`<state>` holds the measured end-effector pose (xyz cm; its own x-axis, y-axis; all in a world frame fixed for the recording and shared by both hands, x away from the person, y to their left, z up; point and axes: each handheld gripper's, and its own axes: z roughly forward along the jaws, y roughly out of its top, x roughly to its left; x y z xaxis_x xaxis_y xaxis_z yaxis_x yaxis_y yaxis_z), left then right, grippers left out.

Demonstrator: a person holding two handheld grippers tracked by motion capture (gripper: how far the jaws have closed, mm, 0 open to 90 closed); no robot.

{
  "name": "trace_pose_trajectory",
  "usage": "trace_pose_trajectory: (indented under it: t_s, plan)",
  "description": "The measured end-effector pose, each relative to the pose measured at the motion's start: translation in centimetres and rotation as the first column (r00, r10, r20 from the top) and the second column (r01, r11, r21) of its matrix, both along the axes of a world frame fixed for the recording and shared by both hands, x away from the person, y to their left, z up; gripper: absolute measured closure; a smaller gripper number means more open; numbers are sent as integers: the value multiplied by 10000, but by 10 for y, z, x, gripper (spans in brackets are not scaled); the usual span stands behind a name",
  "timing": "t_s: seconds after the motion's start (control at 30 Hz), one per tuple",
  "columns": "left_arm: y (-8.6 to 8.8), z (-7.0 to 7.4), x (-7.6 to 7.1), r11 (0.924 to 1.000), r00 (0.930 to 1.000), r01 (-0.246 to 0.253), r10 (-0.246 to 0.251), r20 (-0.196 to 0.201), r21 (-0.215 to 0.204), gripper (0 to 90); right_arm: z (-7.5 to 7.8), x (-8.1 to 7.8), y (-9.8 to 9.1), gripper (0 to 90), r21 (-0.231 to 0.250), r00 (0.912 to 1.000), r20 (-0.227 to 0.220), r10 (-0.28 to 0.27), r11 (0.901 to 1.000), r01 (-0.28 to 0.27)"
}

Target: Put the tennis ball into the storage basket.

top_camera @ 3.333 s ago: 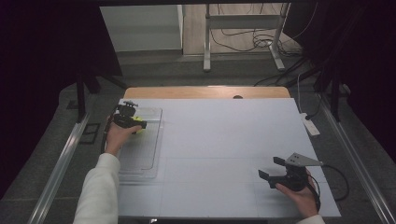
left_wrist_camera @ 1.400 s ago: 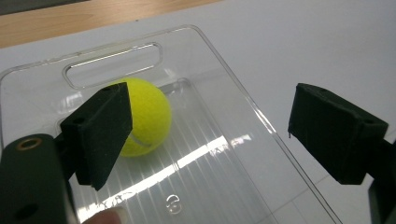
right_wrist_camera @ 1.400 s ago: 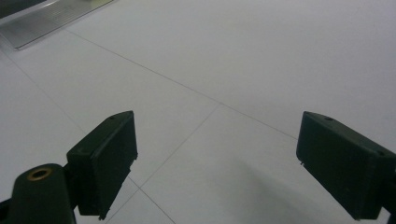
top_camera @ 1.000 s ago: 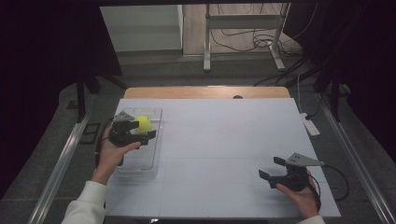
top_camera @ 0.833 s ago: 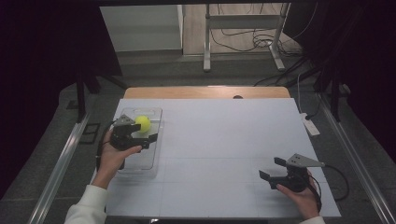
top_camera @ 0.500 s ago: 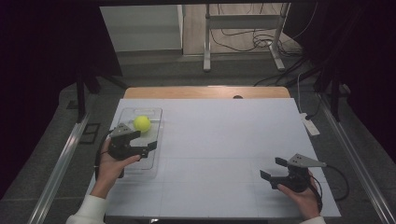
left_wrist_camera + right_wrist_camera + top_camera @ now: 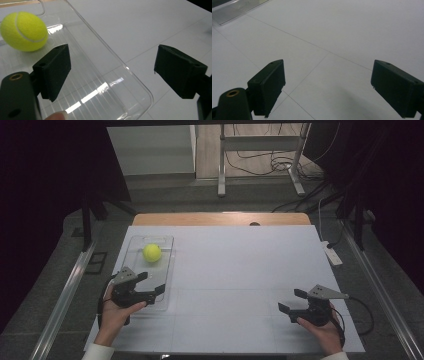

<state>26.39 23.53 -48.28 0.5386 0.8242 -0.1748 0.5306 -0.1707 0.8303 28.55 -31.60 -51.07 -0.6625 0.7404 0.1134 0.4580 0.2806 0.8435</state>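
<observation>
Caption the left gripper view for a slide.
Open left claw above the near end of a clear tray, tennis ball resting inside.

The tennis ball [image 7: 23,31] has that fuzzy yellow felt with a smooth white seam. The tray [image 7: 105,72] is clear glossy plastic, ribbed on the bottom and throwing glare. The table [image 7: 240,270] top is matt white, with a wood strip [image 7: 215,218] at the far edge. Gripper pads [image 7: 53,71] look like matt black rubbery foam.
</observation>
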Motion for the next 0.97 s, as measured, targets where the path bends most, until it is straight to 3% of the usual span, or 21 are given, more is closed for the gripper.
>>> trace_pose_trajectory:
  t_s: [0.3,0.97]
  plan:
    - [0,-11,-12,10000,9999,-79,79,144,8,143,1,0,-1,125,12,10000,68,-16,10000,16]
    - [-6,-15,-12,9997,9997,233,-233,-39,23,139,2,2,-3,125,360,9999,143,-22,9993,17]
